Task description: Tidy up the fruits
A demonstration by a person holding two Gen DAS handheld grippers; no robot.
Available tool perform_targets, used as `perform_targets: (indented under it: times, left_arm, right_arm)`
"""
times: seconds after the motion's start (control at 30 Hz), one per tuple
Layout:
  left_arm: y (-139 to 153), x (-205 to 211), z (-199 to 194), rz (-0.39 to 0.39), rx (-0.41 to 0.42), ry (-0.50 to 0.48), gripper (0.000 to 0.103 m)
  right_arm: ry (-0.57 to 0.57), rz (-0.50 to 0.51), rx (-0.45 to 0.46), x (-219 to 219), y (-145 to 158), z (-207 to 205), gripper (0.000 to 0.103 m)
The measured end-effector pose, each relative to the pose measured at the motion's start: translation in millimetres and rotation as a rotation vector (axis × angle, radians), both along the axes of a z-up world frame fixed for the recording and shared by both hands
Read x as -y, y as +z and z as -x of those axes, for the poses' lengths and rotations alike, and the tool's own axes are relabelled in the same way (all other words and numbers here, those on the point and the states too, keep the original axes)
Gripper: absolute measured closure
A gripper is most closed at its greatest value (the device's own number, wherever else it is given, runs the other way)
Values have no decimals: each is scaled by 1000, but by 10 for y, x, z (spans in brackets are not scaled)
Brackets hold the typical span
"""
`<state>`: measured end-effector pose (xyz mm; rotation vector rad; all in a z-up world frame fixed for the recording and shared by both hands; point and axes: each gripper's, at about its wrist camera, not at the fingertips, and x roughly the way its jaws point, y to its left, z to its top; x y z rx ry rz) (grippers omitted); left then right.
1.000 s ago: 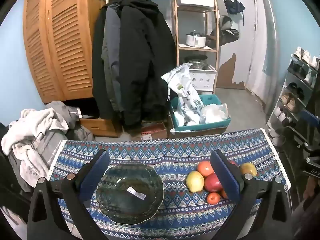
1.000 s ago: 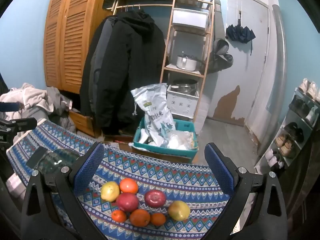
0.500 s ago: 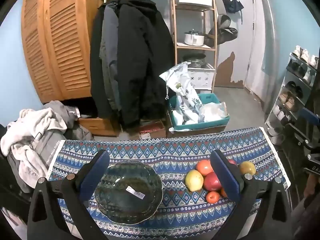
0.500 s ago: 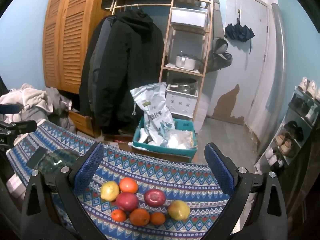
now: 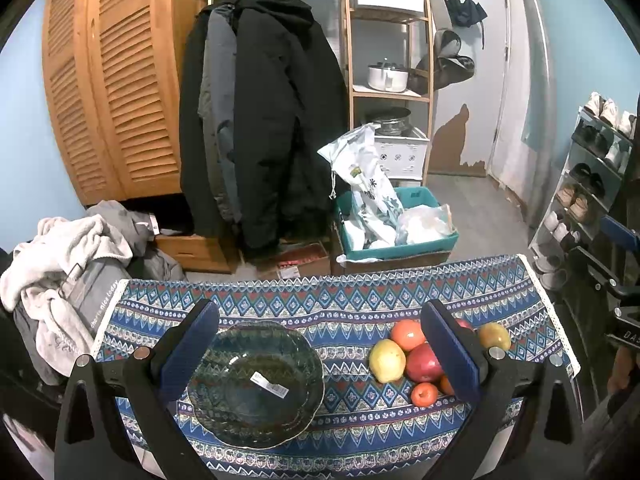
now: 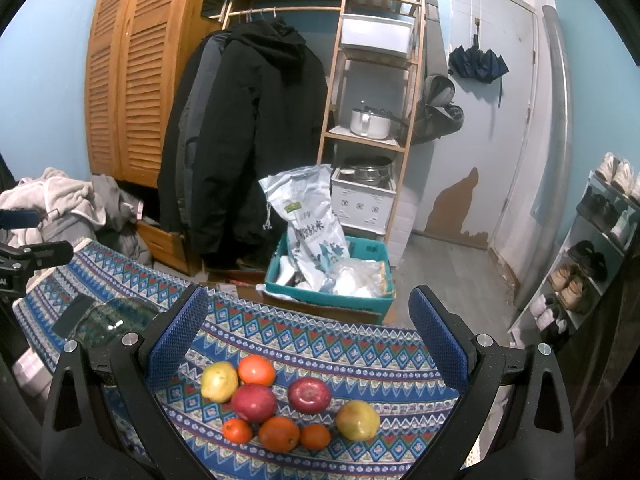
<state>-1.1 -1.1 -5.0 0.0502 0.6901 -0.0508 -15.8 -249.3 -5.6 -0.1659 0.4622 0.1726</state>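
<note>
Below, 8 fruits point(image 6: 280, 404) lie between the gaping right gripper point(image 6: 308, 328); left gripper point(image 5: 320, 344) spread over bowl point(image 5: 256, 384).

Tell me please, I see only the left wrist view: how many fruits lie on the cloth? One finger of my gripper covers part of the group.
Observer: The right wrist view shows eight fruits in one loose group.
Operator: Which ones does my finger cover?
Observer: Mostly a second red apple, a large orange and a small orange beside it.
Operator: Does the right gripper hold any fruit?
Observer: No. The right gripper is open and empty, and the whole group shows between its fingers.
</note>
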Motion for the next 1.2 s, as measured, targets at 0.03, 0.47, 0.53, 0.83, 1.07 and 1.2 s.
perform_targets:
  times: [0.03, 0.47, 0.53, 0.83, 1.07, 1.2]
  left_arm:
    - [1, -2, -6, 0, 0, 1, 1]
    - [-3, -4, -3, 3, 3, -2, 1]
    - [1, -5, -3, 4, 4, -2, 1]
    - [8, -21, 1, 2, 4, -8, 1]
    - [7, -18, 0, 2, 5, -6, 1]
    - [8, -20, -2, 2, 5, -8, 1]
  right_arm:
    - [0, 0, 0, 0, -1, 1, 4]
    - [-2, -2, -2, 19, 2, -2, 4]
    - [-2, -2, -2, 19, 1, -3, 4]
    - [-3, -3, -3, 16, 0, -11, 4]
    - [-3, -2, -3, 19, -1, -10, 4]
    - [-3, -3, -3, 22, 1, -9, 4]
